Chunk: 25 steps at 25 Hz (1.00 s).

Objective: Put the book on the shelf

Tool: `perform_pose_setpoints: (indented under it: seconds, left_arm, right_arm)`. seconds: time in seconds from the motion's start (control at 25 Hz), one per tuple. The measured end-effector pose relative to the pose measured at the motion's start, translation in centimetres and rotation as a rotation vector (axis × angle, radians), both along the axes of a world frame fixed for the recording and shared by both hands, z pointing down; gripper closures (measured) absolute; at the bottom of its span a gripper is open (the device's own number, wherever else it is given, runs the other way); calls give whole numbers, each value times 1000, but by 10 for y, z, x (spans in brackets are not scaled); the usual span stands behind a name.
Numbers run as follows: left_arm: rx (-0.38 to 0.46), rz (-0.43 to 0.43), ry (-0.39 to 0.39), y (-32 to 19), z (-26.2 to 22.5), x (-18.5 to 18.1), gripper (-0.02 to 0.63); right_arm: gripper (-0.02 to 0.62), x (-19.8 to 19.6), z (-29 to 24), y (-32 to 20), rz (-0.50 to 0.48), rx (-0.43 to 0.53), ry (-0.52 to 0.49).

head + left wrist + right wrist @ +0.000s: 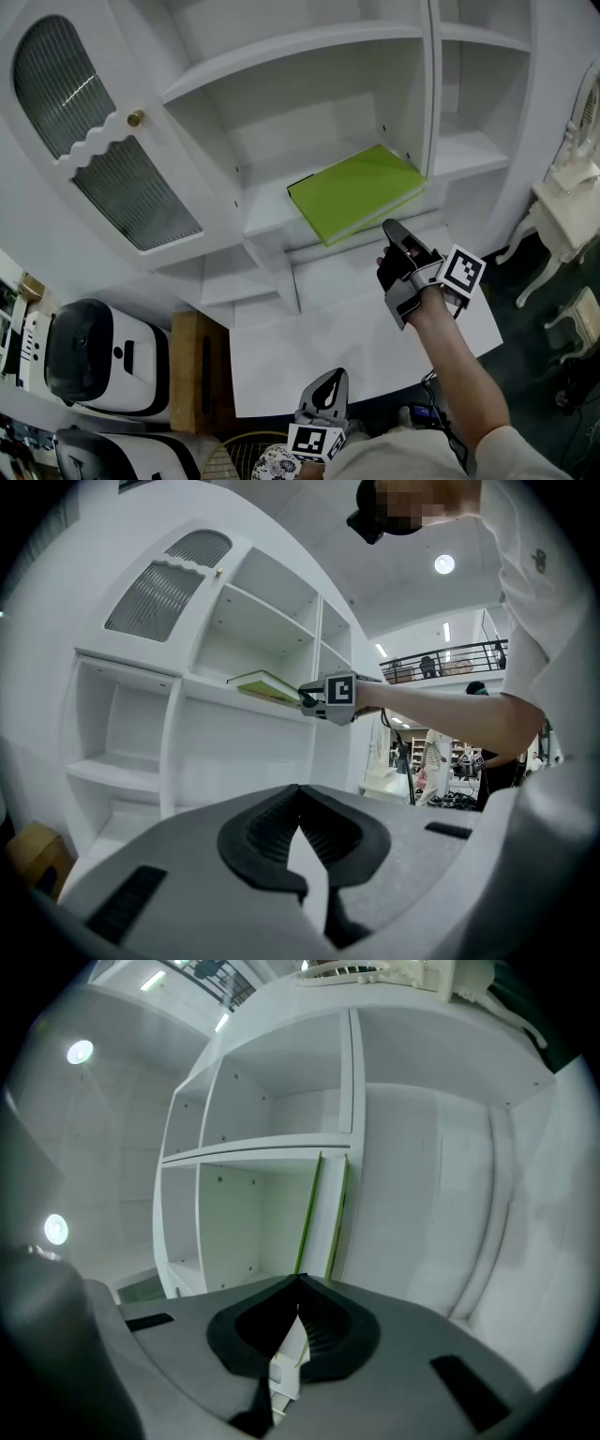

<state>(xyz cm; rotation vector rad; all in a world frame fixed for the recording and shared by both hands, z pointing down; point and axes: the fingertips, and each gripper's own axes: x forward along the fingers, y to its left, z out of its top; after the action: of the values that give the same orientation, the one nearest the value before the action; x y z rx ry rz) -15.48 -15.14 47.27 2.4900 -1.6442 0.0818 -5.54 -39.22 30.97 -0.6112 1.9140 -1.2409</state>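
Note:
A lime-green book (pixel 356 192) lies flat on the middle shelf (pixel 267 217) of a white cabinet, its near edge hanging over the shelf's front. My right gripper (pixel 392 228) is shut just below and in front of the book's near right corner, with nothing between its jaws; contact with the book I cannot tell. In the right gripper view the book (pixel 323 1218) shows edge-on straight beyond the closed tips (pixel 298 1279). The left gripper view shows the book (pixel 265 684) with the right gripper (pixel 305 697) at its end. My left gripper (pixel 330 377) hangs low by my body, shut and empty (pixel 299 787).
An open cabinet door (pixel 94 141) with ribbed glass and a brass knob (pixel 135 118) stands at the left. A white ledge (pixel 375 328) juts out under the shelves. A cardboard box (pixel 197 366) and white machines (pixel 94 356) sit at lower left, white furniture (pixel 572 197) at right.

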Motion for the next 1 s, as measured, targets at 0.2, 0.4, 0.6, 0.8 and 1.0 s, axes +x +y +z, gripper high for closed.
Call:
perform_pose_setpoints:
  seconds: [0.2, 0.4, 0.6, 0.8, 1.0]
  left_arm:
    - [0, -6, 2, 1, 0, -2, 604]
    - [0, -10, 5, 1, 0, -5, 604]
    - [-2, -16, 2, 1, 0, -8, 603]
    - [-2, -21, 2, 4, 1, -13, 604]
    - [-8, -28, 2, 7, 2, -16, 604]
  right_arm:
    - [578, -11, -5, 0, -6, 86, 193]
    - [578, -31, -7, 5, -1, 156, 443]
    - [578, -47, -11, 2, 22, 291, 694]
    - [578, -51, -10, -5, 57, 363, 855]
    - [578, -55, -10, -14, 67, 378, 900]
